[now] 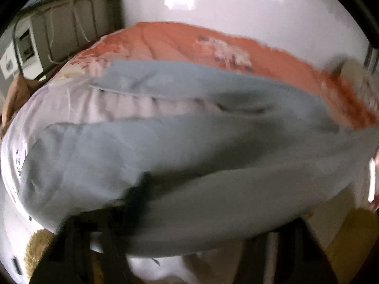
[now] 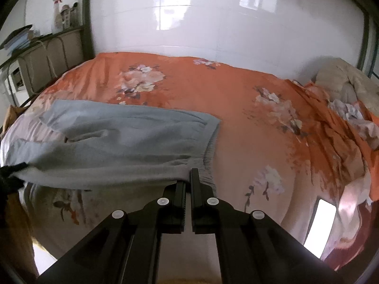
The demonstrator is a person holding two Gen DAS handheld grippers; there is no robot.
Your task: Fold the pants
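A: A bed (image 2: pixel 236 108) covered by an orange floral sheet is seen in both views, set against a glossy white wall (image 2: pixel 213 23). Only in the right wrist view is the whole bed laid out sharply, with a rumpled beige blanket (image 2: pixel 341 80) at its far right end and a shelf (image 2: pixel 47 47) bearing bottles at the left.

B: And the pants?

A: Grey pants (image 2: pixel 123 139) are spread across the left half of the bed, the waistband toward the middle. In the right view the near edge by the waistband is seen raised off the sheet. The right tool (image 2: pixel 188 177) is clenched on that edge, its jaws together with the cloth pinched at the tips.

B: What is added by the left wrist view?

A: The picture is blurred. The two legs of the pants (image 1: pixel 189 127) are shown parted, with pale sheet between them, which is not so plain from the right. The near fabric is draped over the left tool (image 1: pixel 139 194), one dark finger (image 1: pixel 138 196) being visible against the cloth. The other finger is hidden under the fabric, so a firm grip cannot be told.

B: Is the left tool caught by the right camera?

A: Only a dark shape at the far left edge, by the lifted hem, is seen.
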